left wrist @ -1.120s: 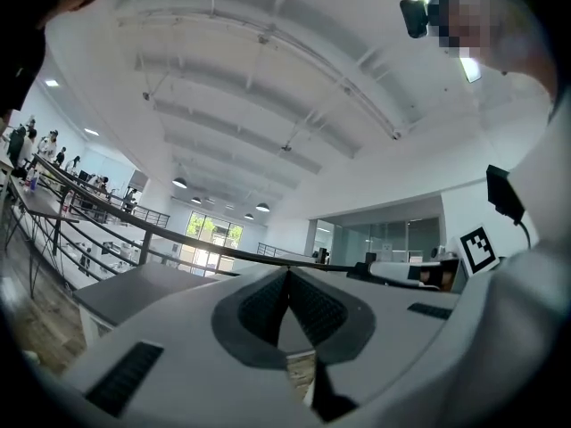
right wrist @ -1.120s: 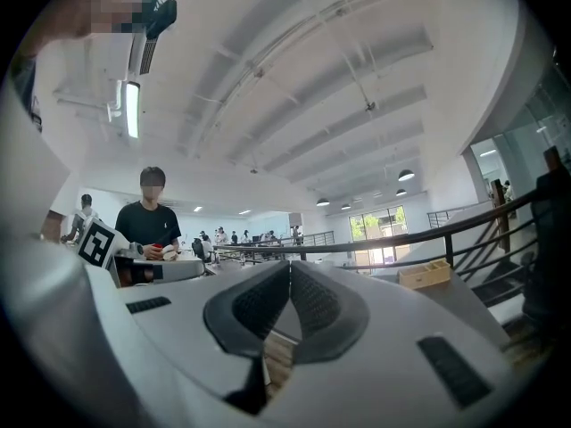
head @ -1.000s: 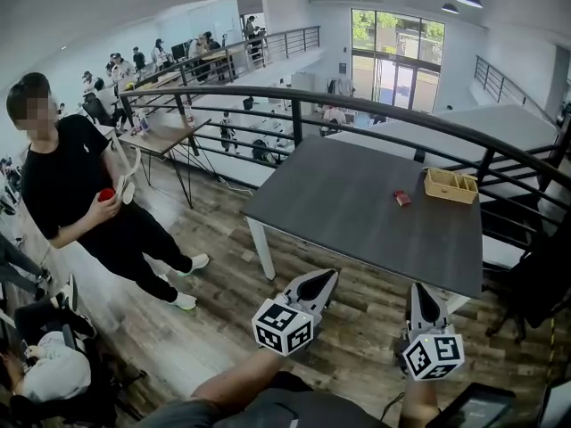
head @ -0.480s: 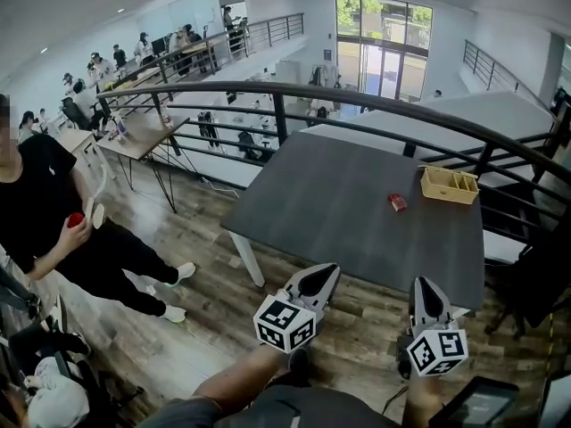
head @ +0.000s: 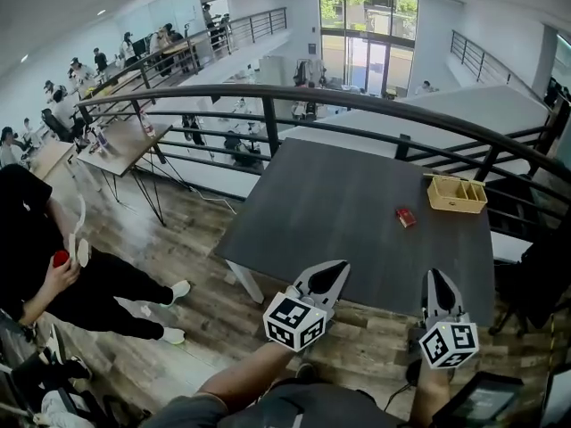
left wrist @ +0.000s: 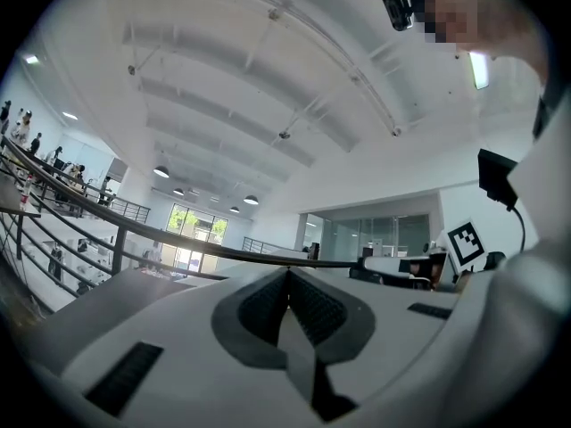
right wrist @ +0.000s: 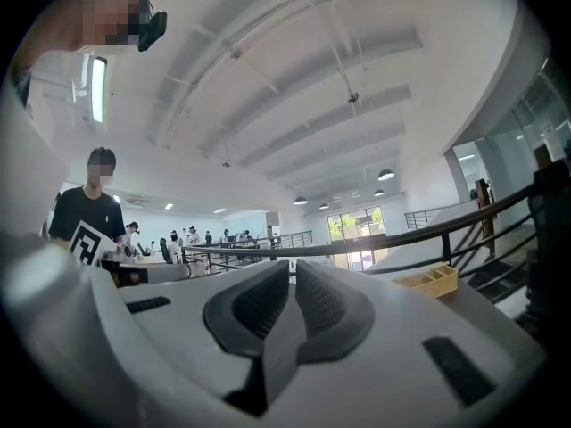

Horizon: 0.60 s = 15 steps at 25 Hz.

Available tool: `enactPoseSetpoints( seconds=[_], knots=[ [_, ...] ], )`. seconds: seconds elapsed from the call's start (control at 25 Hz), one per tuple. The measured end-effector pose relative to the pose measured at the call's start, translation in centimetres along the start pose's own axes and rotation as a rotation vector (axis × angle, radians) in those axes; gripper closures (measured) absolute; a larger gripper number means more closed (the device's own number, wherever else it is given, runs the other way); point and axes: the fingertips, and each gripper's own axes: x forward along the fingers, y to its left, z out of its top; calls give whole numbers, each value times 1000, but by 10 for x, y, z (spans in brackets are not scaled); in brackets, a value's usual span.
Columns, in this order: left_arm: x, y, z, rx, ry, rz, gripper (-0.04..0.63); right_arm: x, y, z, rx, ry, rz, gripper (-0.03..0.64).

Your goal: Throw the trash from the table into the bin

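While both hands are held out level, the head view shows my left gripper [head: 328, 276] and right gripper [head: 440, 285] side by side above the wood floor [head: 205, 328], tips at the near edge of the bench [head: 330, 194]. Contact with the bench: none seen. The trash, a small red packet [head: 405, 217], lies on the bench toward its far right, near a yellow tray [head: 456, 194] but apart from it. A black railing [head: 268, 96] curves behind the bench. A person [head: 36, 257] stands at the far left, well apart.

Left gripper view: my left jaws are closed pad to pad, with nothing between them; the railing [left wrist: 116, 226] runs beyond.

Right gripper view: my right jaws are drawn together and hold nothing. The tray [right wrist: 431, 279] sits beyond them to the right.
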Motion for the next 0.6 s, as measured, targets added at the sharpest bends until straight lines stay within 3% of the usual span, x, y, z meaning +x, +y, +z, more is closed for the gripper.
enactPoseSetpoints(
  seconds=[0.36, 0.6],
  knots=[
    [40, 58, -1, -6, 23, 3, 589, 72, -12, -6, -5, 16, -10, 604],
    [88, 84, -12, -16, 40, 29, 589, 125, -48, -13, 6, 19, 8, 603]
  ],
)
